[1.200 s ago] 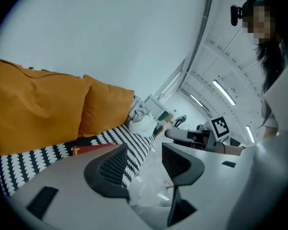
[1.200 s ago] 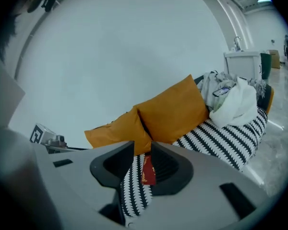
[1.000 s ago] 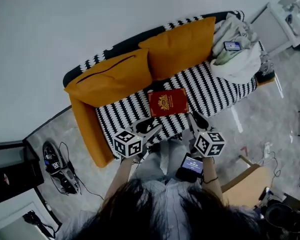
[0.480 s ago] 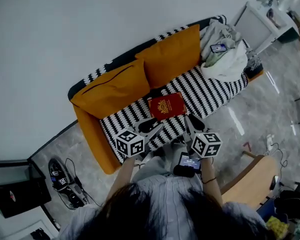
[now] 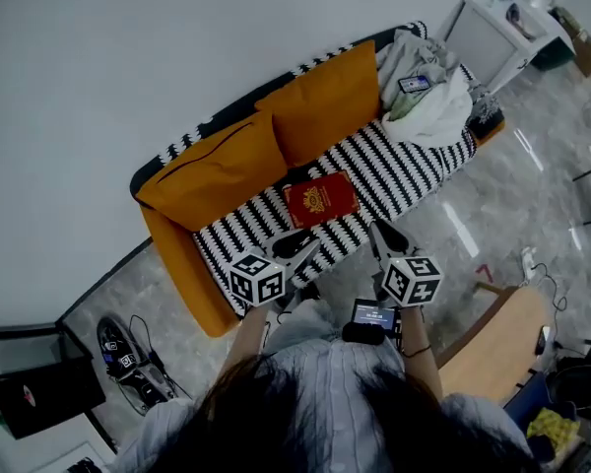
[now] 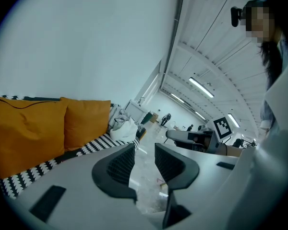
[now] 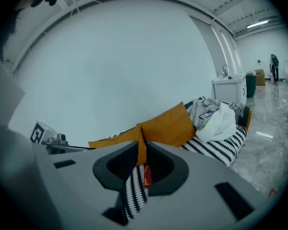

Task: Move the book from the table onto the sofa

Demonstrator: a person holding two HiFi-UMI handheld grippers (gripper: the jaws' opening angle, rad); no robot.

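Note:
The red book [image 5: 320, 198] lies flat on the black-and-white striped sofa seat [image 5: 399, 170], in front of two orange cushions [image 5: 217, 170]. My left gripper [image 5: 300, 244] hovers short of the book's near left corner, apart from it. In the left gripper view its jaws [image 6: 145, 152] have just been closing and stand open, with nothing between them. My right gripper [image 5: 384, 233] hangs off the book's near right corner. Its jaws [image 7: 142, 150] have also just been closing, and only a narrow empty gap remains. Through that gap a red sliver of the book [image 7: 147, 175] shows.
A heap of pale clothes [image 5: 428, 101] with a phone [image 5: 414, 84] on top fills the sofa's right end. A white cabinet [image 5: 492, 33] stands beyond it. A wooden chair [image 5: 492, 348] is at my right. Black gear and cables [image 5: 123, 353] lie on the floor at left.
Both grippers have drawn back and up from the book, and their jaws have narrowed. The book stays on the seat.

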